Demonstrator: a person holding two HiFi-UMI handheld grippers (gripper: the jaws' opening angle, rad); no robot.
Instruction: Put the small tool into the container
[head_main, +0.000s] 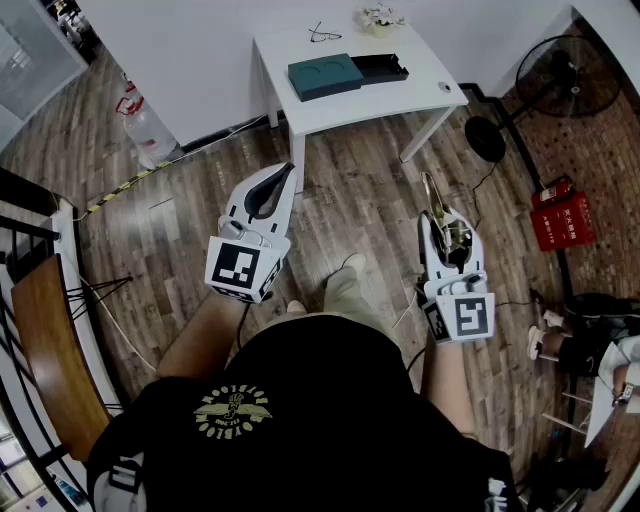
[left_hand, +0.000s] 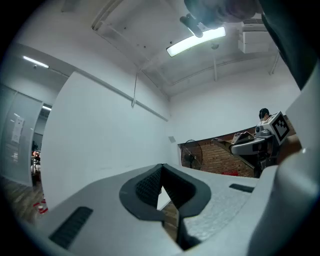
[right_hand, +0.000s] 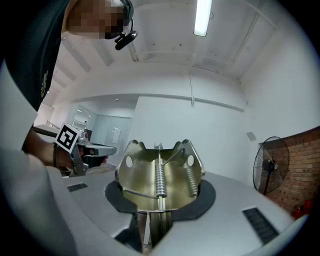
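In the head view the bench (head_main: 420, 95) stands at the upper centre of the frame, beyond both hand-held grippers. On it a closed case (head_main: 325, 76) lies to the left. The container (head_main: 381, 67) touches the case's right side, and a pair of glasses (head_main: 323, 35) lies behind them. The left hand-held gripper (head_main: 288, 172) is at centre left, just below the bench's near left corner. The right hand-held gripper (head_main: 440, 218) is at centre right, with the small tool (head_main: 432, 190) between its jaws. A fan (head_main: 565, 75) stands on the floor (head_main: 190, 200) at the upper right, right of the bench.
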